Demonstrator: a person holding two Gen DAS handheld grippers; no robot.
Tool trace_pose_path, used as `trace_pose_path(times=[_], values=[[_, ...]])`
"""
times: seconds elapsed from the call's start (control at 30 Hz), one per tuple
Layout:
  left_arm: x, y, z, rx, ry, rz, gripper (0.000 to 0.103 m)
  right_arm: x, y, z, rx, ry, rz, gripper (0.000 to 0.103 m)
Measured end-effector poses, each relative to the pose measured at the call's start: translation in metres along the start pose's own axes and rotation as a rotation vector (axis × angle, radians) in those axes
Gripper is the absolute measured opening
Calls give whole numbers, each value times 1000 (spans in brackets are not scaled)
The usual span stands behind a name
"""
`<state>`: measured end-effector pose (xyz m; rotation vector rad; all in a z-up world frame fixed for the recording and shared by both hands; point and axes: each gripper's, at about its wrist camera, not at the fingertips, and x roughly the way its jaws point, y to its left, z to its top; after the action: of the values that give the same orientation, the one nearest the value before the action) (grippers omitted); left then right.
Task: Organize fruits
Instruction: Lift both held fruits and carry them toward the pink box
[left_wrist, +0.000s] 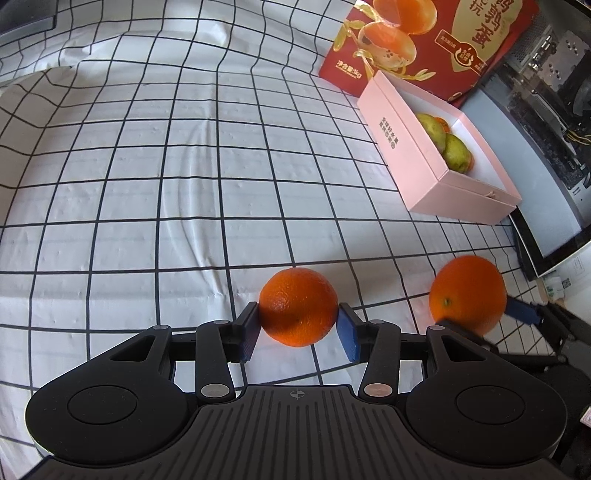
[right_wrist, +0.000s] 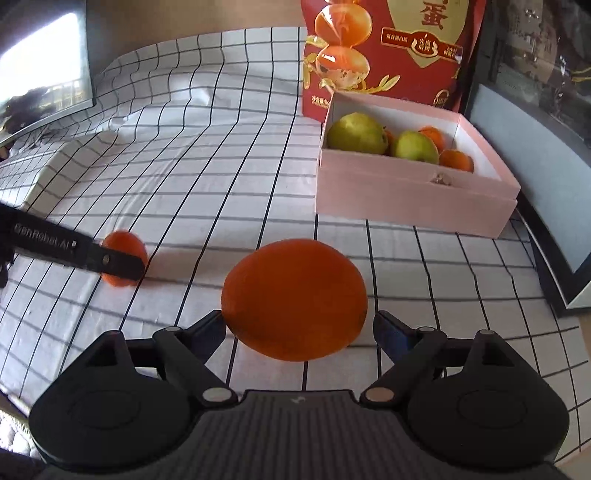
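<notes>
1. Your left gripper (left_wrist: 298, 320) is clamped on a round orange (left_wrist: 298, 307) with dimpled, glossy peel; the blue pads (left_wrist: 347, 334) press its two sides, just above the table (left_wrist: 147, 206)
2. Your right gripper (right_wrist: 297, 325) has a second orange (right_wrist: 294, 299) between its fingers, blurred and smooth-looking; the left finger touches the fruit, but I cannot tell whether the right finger does, so its grip is unclear
3. In the left wrist view the second orange sits to the right of the first, near it but apart
4. The table is draped in a white, faintly embossed cloth with a black grid, wrinkled in places
5. The pink box (right_wrist: 413, 195), rectangular matte cardboard with an open top, rests at the far right; inside lie two yellow-green pears (right_wrist: 356, 133) and small oranges (right_wrist: 456, 159)
6. Behind the pink box stands a glossy red carton (right_wrist: 388, 51) printed with gold and orange artwork
</notes>
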<state>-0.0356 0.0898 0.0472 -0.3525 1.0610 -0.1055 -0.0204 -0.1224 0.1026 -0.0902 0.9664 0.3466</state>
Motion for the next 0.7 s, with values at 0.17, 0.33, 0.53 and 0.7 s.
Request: trace_pose_path(times=[0.17,0.33,0.53,0.7], values=[[1,0,1,1,2,2,50,3,-1,8,8,-19,-13,87],[1,1,3,-1,-2,6,50,11,-1,9,5,5,16,87],[6,-2,9,23,-6,22,50,28,9,13,-12,22,22,87],[8,-5,10,51,-10,32,50,33,9,12,1,27,19,84]])
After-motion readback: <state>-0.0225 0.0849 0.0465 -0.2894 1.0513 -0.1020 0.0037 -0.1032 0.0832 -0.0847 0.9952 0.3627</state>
